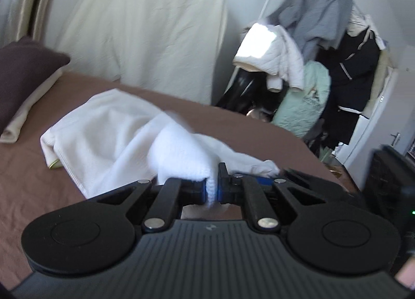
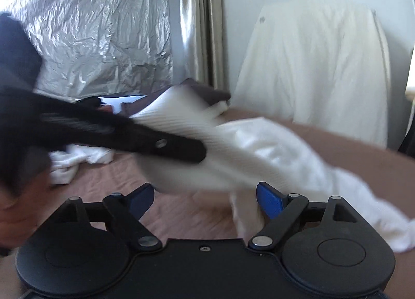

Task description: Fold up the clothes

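**White garment pinched left, freed right**

Pillow [image 1: 24, 70], dark brown, propped at nine o'clock in the left wrist view, over a cream one on the bed [image 1: 26, 169]. White garment [image 1: 109, 127] spread across the brown sheet from nine o'clock toward centre, rumpled, one fold rising to the gripper. Left gripper [image 1: 212, 190] pressed together on that fold, blue pads squeezing a thick ridge of white knit at six o'clock. Cream sheet [image 1: 145, 26] draped against the wall at twelve o'clock. Clothes rack [image 1: 324, 52] at two o'clock, heaped with grey, white, mint and black pieces.

From the right wrist view: silver foil sheet [image 2: 90, 26] at ten o'clock, curtain [image 2: 199, 21] at twelve. Left gripper [image 2: 197, 151] seen from the side, blurred, reaching in from nine o'clock with the white garment [image 2: 259, 151] trailing off its tip toward four o'clock. Second white piece [image 2: 72, 161] crumpled on the bed [image 2: 181, 210] at eight o'clock. Right gripper [image 2: 205, 200] spread wide at six o'clock, blue pads well apart; a hanging strip of the garment just beside the right-hand pad, not pinched. Touching or apart there: cannot tell through the blur.
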`<state>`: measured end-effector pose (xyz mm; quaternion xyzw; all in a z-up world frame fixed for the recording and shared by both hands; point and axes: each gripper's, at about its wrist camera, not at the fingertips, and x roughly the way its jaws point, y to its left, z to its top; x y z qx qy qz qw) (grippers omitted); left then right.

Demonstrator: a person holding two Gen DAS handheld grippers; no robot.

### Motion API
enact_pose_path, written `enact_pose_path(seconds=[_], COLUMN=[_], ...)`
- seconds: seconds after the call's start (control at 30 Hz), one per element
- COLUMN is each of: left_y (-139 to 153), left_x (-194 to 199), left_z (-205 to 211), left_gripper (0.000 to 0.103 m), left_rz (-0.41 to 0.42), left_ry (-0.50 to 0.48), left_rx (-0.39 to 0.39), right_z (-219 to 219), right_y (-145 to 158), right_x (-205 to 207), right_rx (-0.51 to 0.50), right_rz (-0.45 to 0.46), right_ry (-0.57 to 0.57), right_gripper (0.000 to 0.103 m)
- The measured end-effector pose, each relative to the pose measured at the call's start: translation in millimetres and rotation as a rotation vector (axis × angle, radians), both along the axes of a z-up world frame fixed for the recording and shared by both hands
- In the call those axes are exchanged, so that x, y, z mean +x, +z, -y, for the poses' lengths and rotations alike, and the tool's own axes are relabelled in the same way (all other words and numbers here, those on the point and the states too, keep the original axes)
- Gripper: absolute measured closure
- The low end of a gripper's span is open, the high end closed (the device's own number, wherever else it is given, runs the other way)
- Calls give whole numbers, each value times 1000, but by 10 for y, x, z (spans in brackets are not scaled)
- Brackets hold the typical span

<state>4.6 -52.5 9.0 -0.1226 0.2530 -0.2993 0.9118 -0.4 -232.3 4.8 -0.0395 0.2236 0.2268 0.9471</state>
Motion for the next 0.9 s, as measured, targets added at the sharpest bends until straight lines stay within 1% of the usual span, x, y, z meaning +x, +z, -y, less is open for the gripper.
enact_pose_path(seconds=[0.03,0.07,0.1,0.13,0.17,0.2,0.27,0.3,0.37,0.43,0.47,0.53,0.6,0.67,0.7,0.73,0.77,0.8,0.87,0.9], left_y=[10,10,0,-14,-27,-41,-59,-44,-8,39,49,19,-69,-172,-227,-287,-351,-415,-550,-615], left_x=[-13,-15,-5,14,37,57,101,114,136,137,154,203,291,395,439,483,519,559,627,658], left_z=[6,10,10,2,-9,-11,-19,-57,-140,-281,-354,-533,-672,-775,-788,-786,-766,-728,-643,-597], left_gripper=[96,96,96,96,96,96,95,95,92,88,81,76,76,76,76,76,73,67,61,61], left_rz=[-2,-5,-8,-12,-20,-33,-51,-51,-48,-26,-21,-41,-89,-139,-154,-169,-183,-196,-222,-234], left_ry=[-5,-9,-5,-1,1,1,-4,1,16,63,94,170,218,258,272,286,296,303,309,310], left_rx=[-4,-10,-14,-15,-12,-13,-42,-57,-84,-95,-93,-86,-92,-92,-77,-53,-26,5,67,97], right_z=[-10,-19,-22,-32,-42,-46,-55,-57,77,315,491,846,1202,1498,1623,1721,1817,1881,1957,1984], right_y=[-9,-18,-28,-51,-75,-74,-73,-53,5,101,180,339,498,627,650,628,605,534,339,218], right_x=[40,80,100,128,157,128,68,64,42,57,37,-3,-43,-220,-330,-399,-466,-516,-584,-614], right_rx=[-5,-11,-9,-15,-22,-39,-74,-98,-137,-140,-129,-104,-79,-66,-55,-50,-45,-50,-50,-39], right_rz=[18,36,34,29,24,34,53,70,101,125,147,191,234,294,311,301,289,265,201,168], right_ry=[-13,-27,-29,-33,-37,-60,-107,-149,-246,-362,-430,-566,-702,-835,-888,-910,-932,-935,-933,-927], right_gripper=[16,28,36,53,81,90,91,92,93,93,93,94,94,94,94,94,94,94,94,94])
